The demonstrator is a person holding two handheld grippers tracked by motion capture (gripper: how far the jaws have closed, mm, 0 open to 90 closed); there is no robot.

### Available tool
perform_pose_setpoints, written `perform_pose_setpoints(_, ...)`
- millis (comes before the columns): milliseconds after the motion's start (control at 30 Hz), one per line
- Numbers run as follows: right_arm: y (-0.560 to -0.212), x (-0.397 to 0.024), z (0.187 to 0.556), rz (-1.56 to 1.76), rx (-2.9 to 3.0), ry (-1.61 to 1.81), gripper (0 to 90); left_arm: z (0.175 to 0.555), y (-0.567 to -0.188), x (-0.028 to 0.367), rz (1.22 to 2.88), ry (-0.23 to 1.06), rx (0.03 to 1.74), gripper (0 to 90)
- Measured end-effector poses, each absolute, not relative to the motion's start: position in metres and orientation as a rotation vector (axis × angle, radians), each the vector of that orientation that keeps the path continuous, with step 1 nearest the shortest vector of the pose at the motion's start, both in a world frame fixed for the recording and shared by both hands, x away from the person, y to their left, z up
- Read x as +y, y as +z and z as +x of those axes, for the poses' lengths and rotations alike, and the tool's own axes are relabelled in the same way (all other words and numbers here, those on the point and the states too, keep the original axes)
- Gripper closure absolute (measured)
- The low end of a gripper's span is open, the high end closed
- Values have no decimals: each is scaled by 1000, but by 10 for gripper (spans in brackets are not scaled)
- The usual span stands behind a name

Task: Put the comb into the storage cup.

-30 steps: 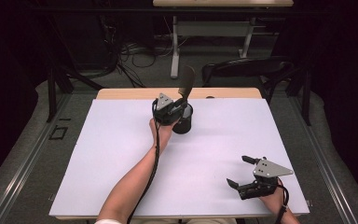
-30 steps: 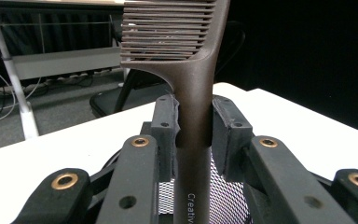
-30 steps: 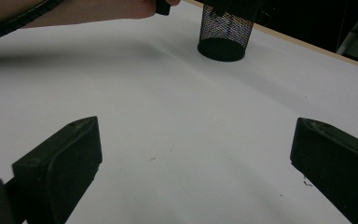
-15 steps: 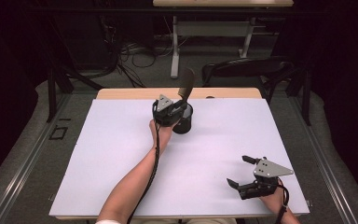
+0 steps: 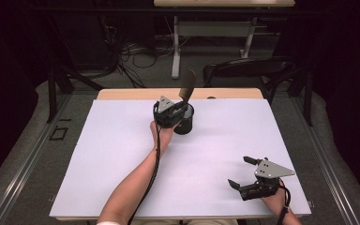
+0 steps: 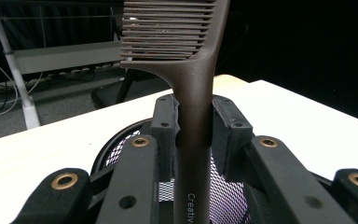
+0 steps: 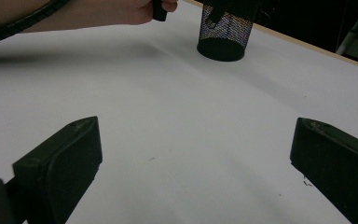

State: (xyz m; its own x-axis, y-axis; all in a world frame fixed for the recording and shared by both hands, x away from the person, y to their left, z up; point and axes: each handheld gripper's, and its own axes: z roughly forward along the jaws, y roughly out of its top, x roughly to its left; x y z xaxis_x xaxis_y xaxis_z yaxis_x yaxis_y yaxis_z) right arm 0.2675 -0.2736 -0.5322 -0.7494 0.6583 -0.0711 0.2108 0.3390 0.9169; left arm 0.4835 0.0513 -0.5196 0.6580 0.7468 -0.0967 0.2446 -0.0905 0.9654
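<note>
The right gripper (image 5: 240,172) rests near the table's (image 5: 98,178) front edge, its blocky matte black jaws spread over bare white surface. Farther back, the left gripper (image 6: 193,128) pinches the smooth brown handle of a comb (image 6: 182,42), toothed end upward, over a round black mesh cup (image 7: 225,31). The handle's lower end is hidden.

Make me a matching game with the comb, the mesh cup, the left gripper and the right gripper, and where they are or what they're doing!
Things:
1. comb
2. mesh cup
3. left gripper
4. right gripper

States:
A. open, holding nothing, near the table's front edge
B. stands on the white table, far side
C. upright, teeth on top, handle pinched
D. shut on the handle, above the cup

Pairs: 1-C, 2-B, 3-D, 4-A
</note>
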Motion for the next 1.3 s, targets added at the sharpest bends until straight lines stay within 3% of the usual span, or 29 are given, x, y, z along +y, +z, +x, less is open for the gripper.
perform_pose_setpoints(1067, -533, -273, 268, 764, 2175, 1398, 18, 481, -525, 47, 1680, 537, 820, 714)
perform_pose_setpoints(1300, -532, -273, 267, 763, 2179, 1393, 18, 479, -522, 51, 1652, 547, 841, 442)
